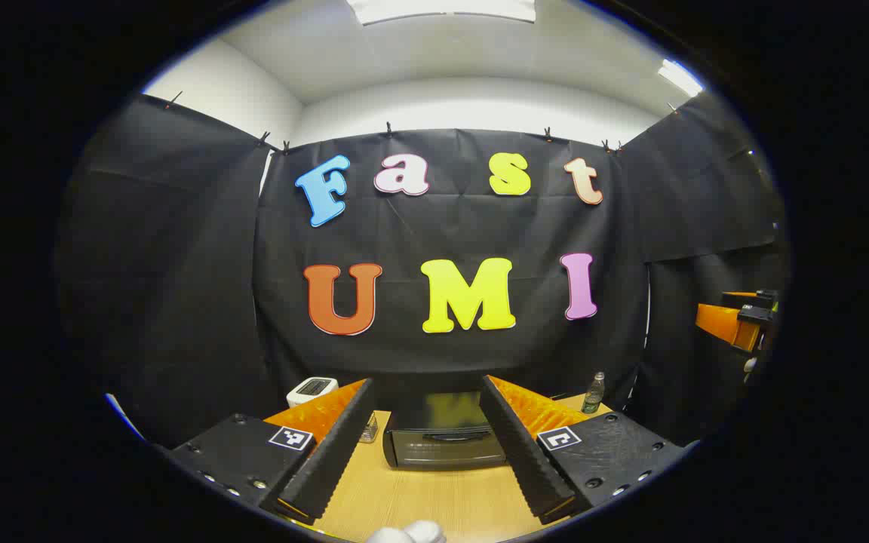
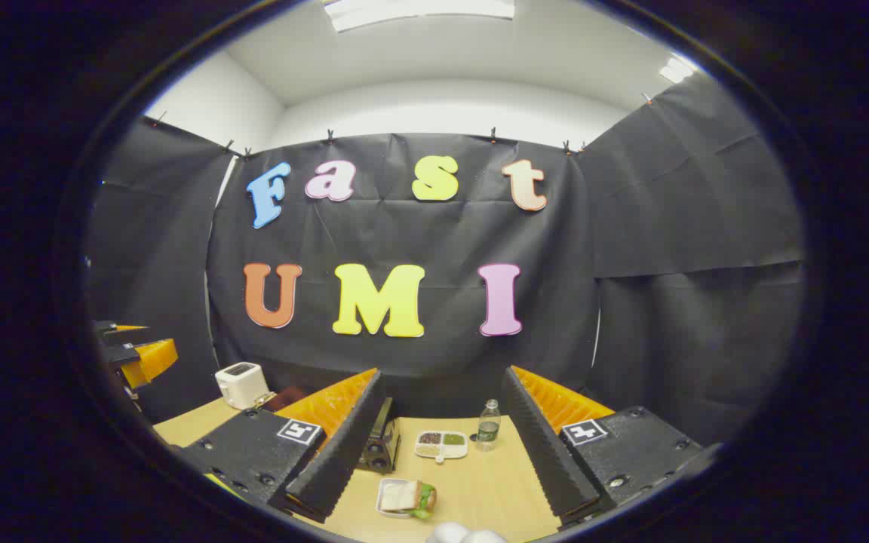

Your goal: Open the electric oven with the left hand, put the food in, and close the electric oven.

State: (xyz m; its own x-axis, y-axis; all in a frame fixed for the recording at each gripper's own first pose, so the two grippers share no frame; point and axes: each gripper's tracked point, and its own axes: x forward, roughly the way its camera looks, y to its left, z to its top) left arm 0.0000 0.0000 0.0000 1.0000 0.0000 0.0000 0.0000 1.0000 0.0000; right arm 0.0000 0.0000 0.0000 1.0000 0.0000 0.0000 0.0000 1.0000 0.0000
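Fingers of the left gripper [image 1: 425, 443] stand spread wide in the left gripper view, holding nothing, raised above a light wooden table [image 1: 434, 501]. Between them, farther back on the table, sits the electric oven [image 1: 443, 439], dark, with its door shut and a handle bar across the front. A white toaster [image 1: 312, 390] stands behind the left finger, and a small glass jar [image 1: 368, 428] shows just beside that finger's inner edge. A clear bottle with a green label [image 1: 594, 394] stands near the table's far right corner. At the right edge, the other gripper [image 1: 736, 320] shows in part, held higher up.

Turning to the right gripper view, the right gripper [image 2: 442, 441] also has its fingers wide apart and empty above the same table [image 2: 495, 490]. Between the fingers lies the food: a sandwich with green lettuce in a small white tray [image 2: 404, 498], near the front. Behind it lies a white divided dish of grains [image 2: 441, 444], with the bottle [image 2: 488, 426] just beside it. The oven's side [image 2: 379, 446] peeks past the left finger, and the toaster [image 2: 241, 384] stands farther left. The left gripper [image 2: 136, 354] shows at the left edge.
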